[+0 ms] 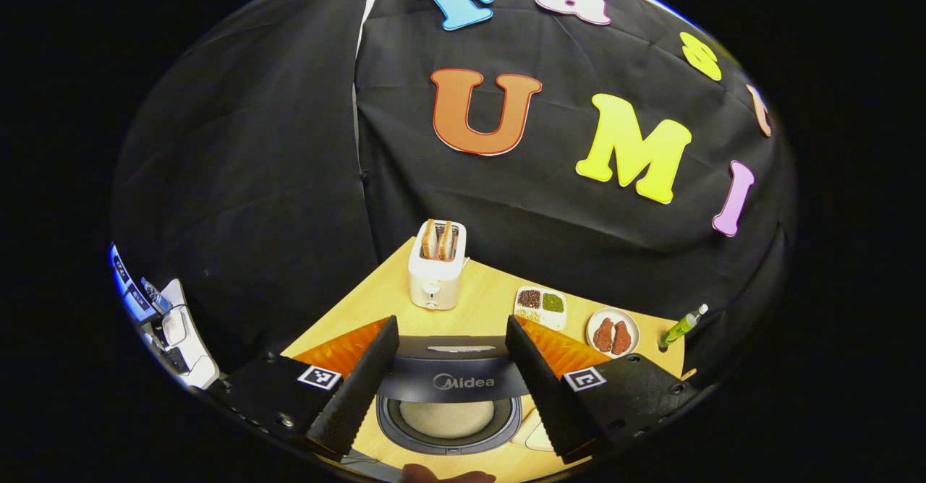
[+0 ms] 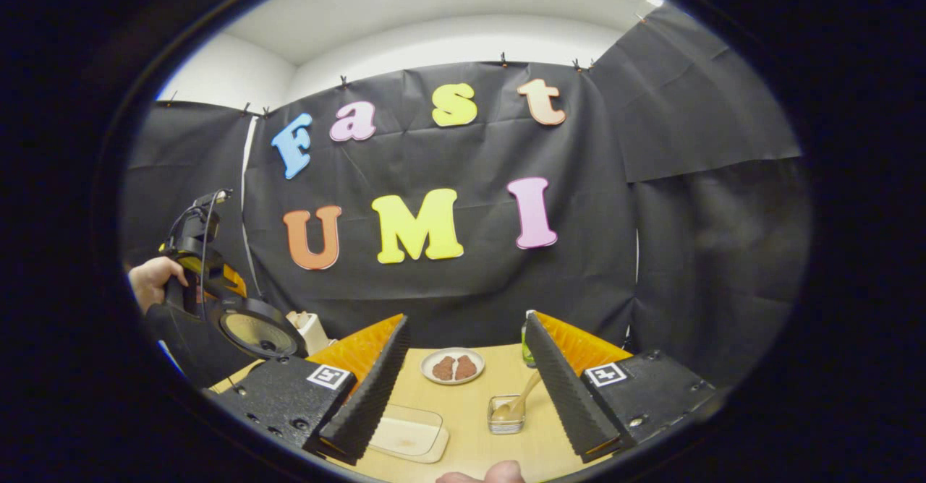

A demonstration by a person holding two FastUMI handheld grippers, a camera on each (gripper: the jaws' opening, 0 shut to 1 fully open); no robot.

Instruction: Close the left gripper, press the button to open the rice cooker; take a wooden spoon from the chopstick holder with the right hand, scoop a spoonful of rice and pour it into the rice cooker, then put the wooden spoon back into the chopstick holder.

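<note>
Desk (image 2: pixel 470 403): pale wood, bearing all below.

Rice cooker (image 1: pixel 448 396): at near edge, lid raised, rice visible in the pot; heavy, rigid, best left standing.

Toaster (image 1: pixel 437 266): far corner, bread in slots.

Left gripper (image 1: pixel 448 389): jaws spread wide either side of cooker, holding nothing.

Right gripper (image 2: pixel 466 389): jaws wide apart, empty, above the near edge.

Chopstick holder (image 2: pixel 506 414): small clear square holder, mid-desk, between the right jaws; light, likely to tip.

Wooden spoon (image 2: pixel 522 396): leaning in holder, handle up and to the right; stiff, light, smooth. Best gripped across upper handle.
</note>
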